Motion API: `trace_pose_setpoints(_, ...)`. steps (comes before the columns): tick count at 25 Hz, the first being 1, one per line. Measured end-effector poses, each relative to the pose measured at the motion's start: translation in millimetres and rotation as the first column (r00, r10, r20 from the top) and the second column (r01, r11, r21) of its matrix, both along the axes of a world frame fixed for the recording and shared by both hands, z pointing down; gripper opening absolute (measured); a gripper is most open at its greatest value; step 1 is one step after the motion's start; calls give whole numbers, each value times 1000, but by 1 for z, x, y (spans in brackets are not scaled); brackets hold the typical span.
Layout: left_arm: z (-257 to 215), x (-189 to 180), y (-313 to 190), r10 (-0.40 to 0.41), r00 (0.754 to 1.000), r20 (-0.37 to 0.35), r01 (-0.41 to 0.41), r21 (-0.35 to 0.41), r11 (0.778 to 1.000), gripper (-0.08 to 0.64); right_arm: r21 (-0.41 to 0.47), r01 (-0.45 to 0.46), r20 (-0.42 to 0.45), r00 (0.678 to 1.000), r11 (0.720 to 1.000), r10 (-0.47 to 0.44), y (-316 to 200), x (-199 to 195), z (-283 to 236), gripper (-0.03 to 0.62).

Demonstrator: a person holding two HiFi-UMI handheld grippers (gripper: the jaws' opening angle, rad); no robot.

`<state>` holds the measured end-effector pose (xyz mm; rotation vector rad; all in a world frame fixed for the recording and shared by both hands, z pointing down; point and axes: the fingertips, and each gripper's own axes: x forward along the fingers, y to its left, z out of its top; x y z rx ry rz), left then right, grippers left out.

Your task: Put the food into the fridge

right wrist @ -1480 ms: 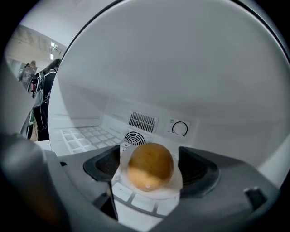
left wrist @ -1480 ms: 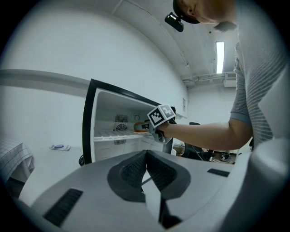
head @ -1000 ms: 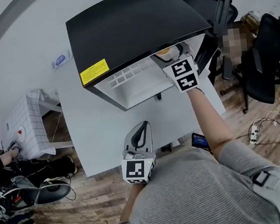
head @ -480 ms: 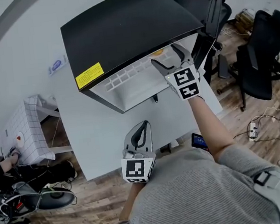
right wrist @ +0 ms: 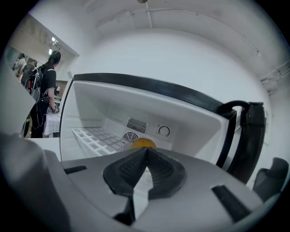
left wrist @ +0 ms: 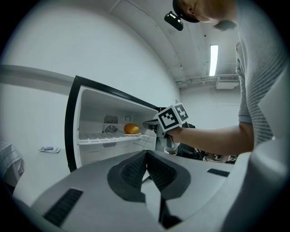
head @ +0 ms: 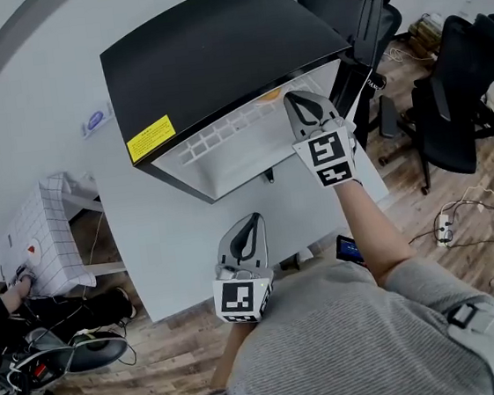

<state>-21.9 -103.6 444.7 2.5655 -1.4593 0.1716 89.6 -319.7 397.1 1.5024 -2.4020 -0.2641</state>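
Note:
A black mini fridge (head: 212, 46) stands open on the white table (head: 172, 236). An orange-brown bun (left wrist: 131, 129) lies on a plate on its white wire shelf (left wrist: 108, 138), and it also shows as the bun (right wrist: 143, 143) and the bun (head: 269, 96). My right gripper (head: 298, 100) is just outside the fridge opening and points at the bun. Its jaws have just been closing and now meet with nothing between them, as my right gripper (right wrist: 146, 152) shows. My left gripper (head: 251, 221) rests over the table's near edge, shut and empty, also seen as my left gripper (left wrist: 146, 154).
Black office chairs (head: 468, 78) stand to the right of the table. A phone (head: 352, 249) lies by the table's near right edge. A small table with a grid cloth (head: 47, 228) is at the left. A person (right wrist: 45, 90) stands far off.
The right gripper has drawn back out of the fridge towards me. Its jaws stood open half a second ago and are now shut. The bun stays on the shelf. The left gripper has not moved.

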Motion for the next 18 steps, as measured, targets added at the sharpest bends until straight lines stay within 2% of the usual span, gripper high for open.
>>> trace_pose_setpoints(3,-7,3,-2,-2,1000,-8,2,23,1000,11,-10,12,3,1000,1000,-12,3,1,0,12)
trace_pose_setpoints(9,0,5,1,0,1000,-3,0,-15,1000,11,-18,34,19,999,999,-33,13,3,-2,12)
trace_pose_setpoints(18,-8,13,-7,2,1000,-14,-1,29,1000,11,-16,77,63,995,997,-76,49,10,-11,12)
